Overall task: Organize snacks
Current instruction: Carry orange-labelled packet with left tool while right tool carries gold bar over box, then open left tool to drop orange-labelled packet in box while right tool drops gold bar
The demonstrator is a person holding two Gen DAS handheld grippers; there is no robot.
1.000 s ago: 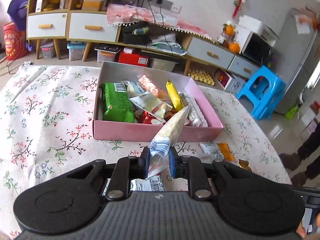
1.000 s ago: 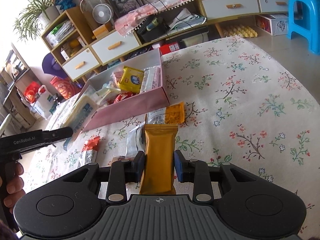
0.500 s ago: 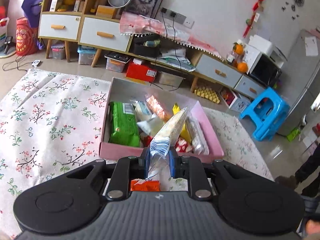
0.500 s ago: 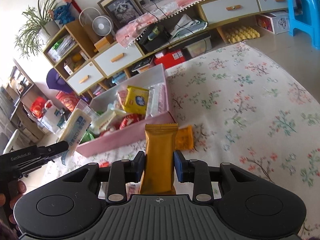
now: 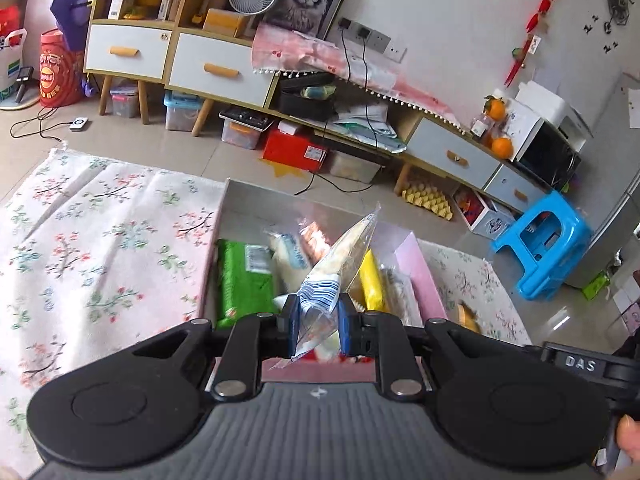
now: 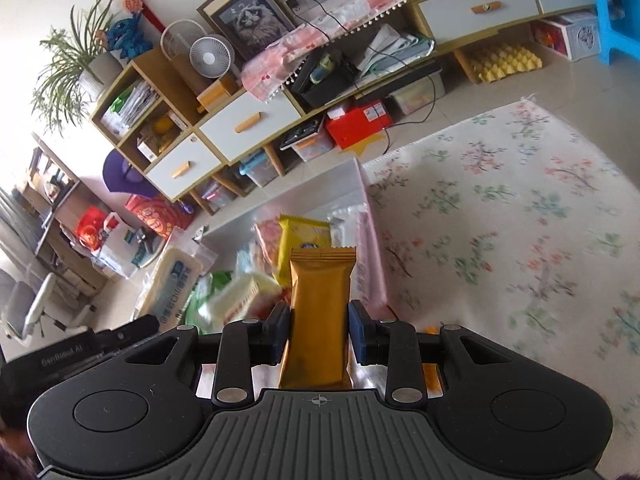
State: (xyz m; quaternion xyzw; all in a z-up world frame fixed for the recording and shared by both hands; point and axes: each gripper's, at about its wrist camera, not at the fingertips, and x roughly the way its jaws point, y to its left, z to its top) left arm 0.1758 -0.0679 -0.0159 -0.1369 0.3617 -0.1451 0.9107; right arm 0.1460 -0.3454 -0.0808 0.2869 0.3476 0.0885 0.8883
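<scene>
My left gripper (image 5: 318,326) is shut on a clear packet with blue and white print (image 5: 340,260), held above the pink box (image 5: 420,276). The box holds several snacks, among them a green pack (image 5: 244,280) and a yellow bar (image 5: 372,284). My right gripper (image 6: 319,332) is shut on a golden-brown bar wrapper (image 6: 320,304), held over the near end of the same box (image 6: 370,248). The left gripper's packet (image 6: 176,280) also shows at the left of the right wrist view.
The box sits on a floral tablecloth (image 5: 100,240), which also fills the right of the right wrist view (image 6: 520,220). An orange snack (image 5: 468,316) lies on the cloth right of the box. Shelves and drawers (image 5: 200,64) stand behind; a blue stool (image 5: 540,248) is at right.
Both grippers have risen and moved forward over the pink box, each still holding its snack. The box now lies directly under the fingers.
</scene>
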